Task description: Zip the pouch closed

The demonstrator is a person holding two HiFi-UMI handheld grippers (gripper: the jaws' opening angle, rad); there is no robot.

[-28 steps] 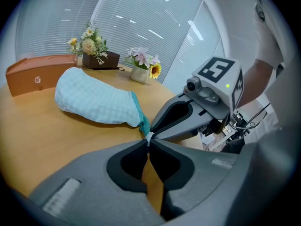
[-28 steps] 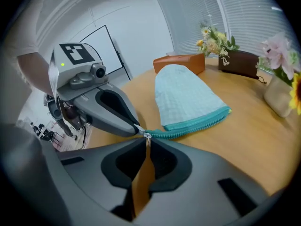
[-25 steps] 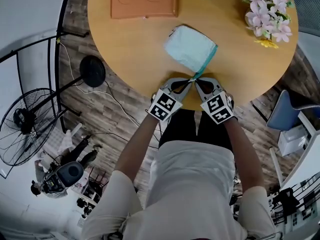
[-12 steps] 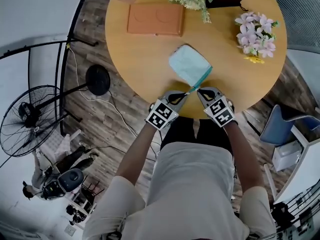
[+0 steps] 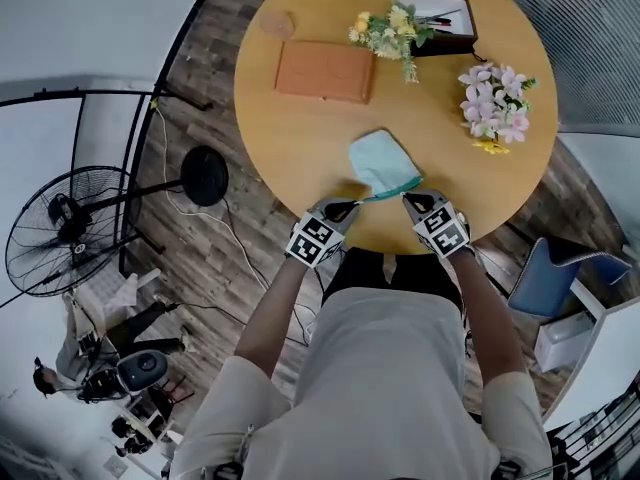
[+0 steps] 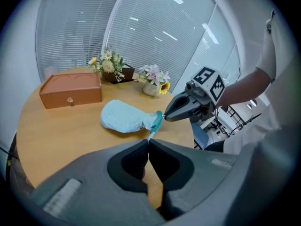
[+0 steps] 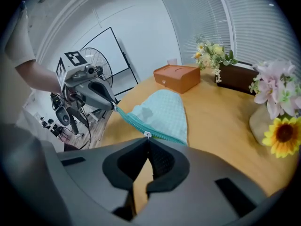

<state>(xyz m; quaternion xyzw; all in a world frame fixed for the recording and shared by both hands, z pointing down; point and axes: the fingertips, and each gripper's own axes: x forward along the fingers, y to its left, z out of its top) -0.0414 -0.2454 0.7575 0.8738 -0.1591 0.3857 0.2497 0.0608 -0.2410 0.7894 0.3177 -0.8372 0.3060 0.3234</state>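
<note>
A pale mint pouch [image 5: 383,160] lies near the front edge of the round wooden table [image 5: 280,138], its teal zipper [image 5: 393,192] facing me. My left gripper [image 5: 350,204] is shut on the white end tab of the zipper [image 6: 149,134], pulling it off the pouch [image 6: 123,117]. My right gripper [image 5: 405,198] is shut on the small zipper pull [image 7: 147,134] on the teal band, in front of the pouch [image 7: 162,111]. The zipper runs taut between both grippers. In the right gripper view the left gripper [image 7: 114,107] holds the band's far end. The right gripper [image 6: 165,117] shows in the left gripper view.
An orange-brown box [image 5: 325,71] lies at the back left of the table. A yellow bouquet [image 5: 388,28], a dark tray [image 5: 435,23] and pink flowers [image 5: 490,113] stand at the back right. A floor fan [image 5: 60,228] and a blue chair [image 5: 545,273] flank the table.
The two grippers have drawn apart, the left one going left, so the zipper now stretches between them. The head view has pulled back, showing more of the table.
</note>
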